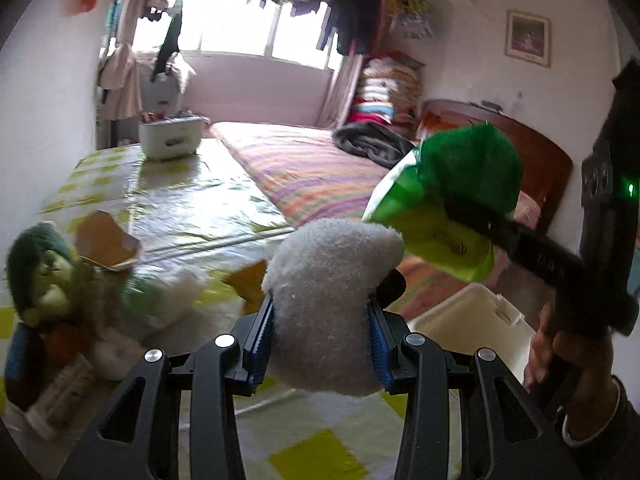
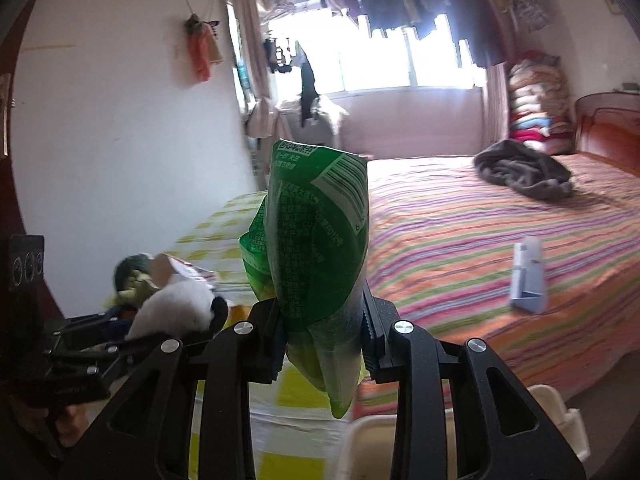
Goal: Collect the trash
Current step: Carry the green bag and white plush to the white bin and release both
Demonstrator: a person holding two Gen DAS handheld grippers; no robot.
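My left gripper (image 1: 320,322) is clamped on a fluffy white plush toy (image 1: 328,304), held above the table with the yellow-checked plastic cover (image 1: 192,208). My right gripper (image 2: 322,340) pinches a crumpled green plastic snack wrapper (image 2: 316,240), lifted above the white plastic bin (image 2: 556,412) beside the striped bed (image 2: 480,240).

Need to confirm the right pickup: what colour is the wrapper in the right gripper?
Green, with a white barcode panel; the wrapper shows best in the right wrist view.
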